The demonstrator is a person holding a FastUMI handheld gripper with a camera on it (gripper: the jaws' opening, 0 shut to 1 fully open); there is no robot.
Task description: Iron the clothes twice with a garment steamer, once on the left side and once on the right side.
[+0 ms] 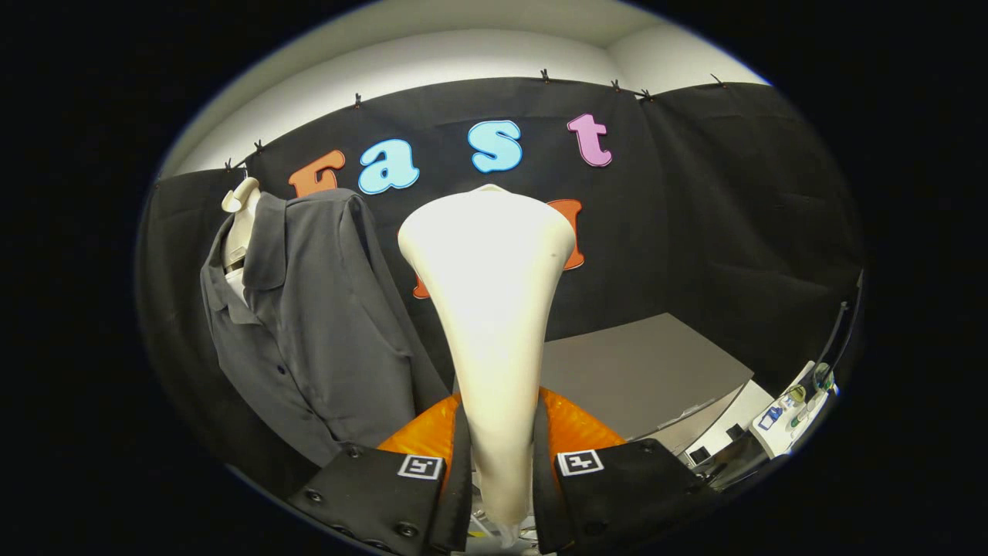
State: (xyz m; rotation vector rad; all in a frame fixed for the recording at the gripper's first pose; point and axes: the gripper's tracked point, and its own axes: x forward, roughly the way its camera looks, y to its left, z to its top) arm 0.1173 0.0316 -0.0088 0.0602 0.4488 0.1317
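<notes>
A dark grey polo shirt [309, 324] is seen hung on a pale mannequin torso [241, 220] in the left of the frame, against the black cloth wall; its collar is open and a row of buttons runs down the placket. A flat grey bench [641, 371] is seen at the right of centre, set against the wall, well apart from the shirt.

The cream garment steamer [490, 309] is held upright in the middle of the frame, its narrow handle low down and its wide head flaring upward in front of the wall, just beside the shirt's right edge but not touching it as far as can be told. The gripper [500, 463] is seen at the bottom centre, its jaws pressed on the steamer's handle from either side, so the handle is pinched between them. A square marker is carried on each finger.

Some small items on a white surface [787, 421] are seen at the lower right, too small to be told apart.
</notes>
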